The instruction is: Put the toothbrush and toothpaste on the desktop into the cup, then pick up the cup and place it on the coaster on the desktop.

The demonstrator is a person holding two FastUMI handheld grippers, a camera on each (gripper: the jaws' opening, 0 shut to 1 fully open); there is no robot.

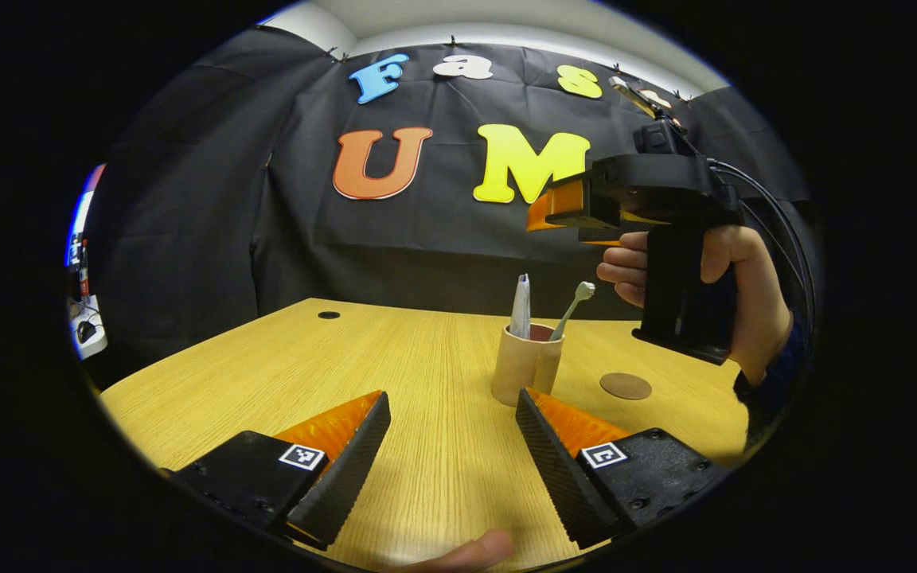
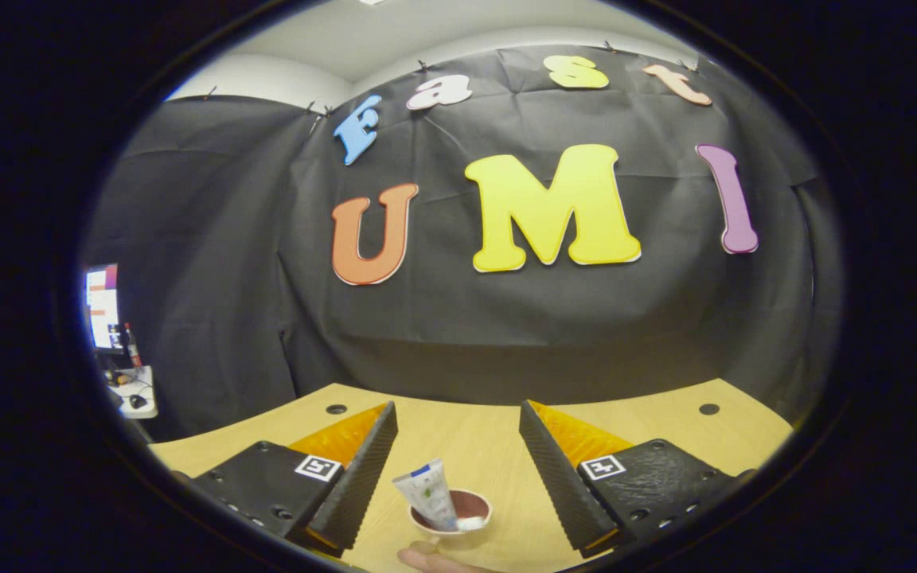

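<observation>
my left gripper (image 1: 452, 414) hangs low over the desktop (image 1: 267, 382) with its ribbed fingers (image 1: 347, 469) spread wide and nothing between them. the cup (image 1: 524, 364) stands just ahead of its right fingertip, a tan, smooth, round tumbler. the toothpaste (image 1: 520, 306) tube stands upright inside the cup, and the toothbrush (image 1: 572, 310) leans out of the cup toward the coaster (image 1: 626, 386), a flat brown disc near the cup on the wood-grain top. above the coaster a hand (image 1: 737, 302) holds my right gripper (image 1: 554, 208) in the air; from here i cannot tell how its jaws stand.

in the right gripper view, my right gripper (image 2: 458, 446) is apart too, fingers (image 2: 363, 469) clear of everything. the cup (image 2: 452, 517) sits below and between them, its rim seen from above, with the toothpaste (image 2: 427, 493) tube sticking up from it. the print on the tube is too small to read.
</observation>
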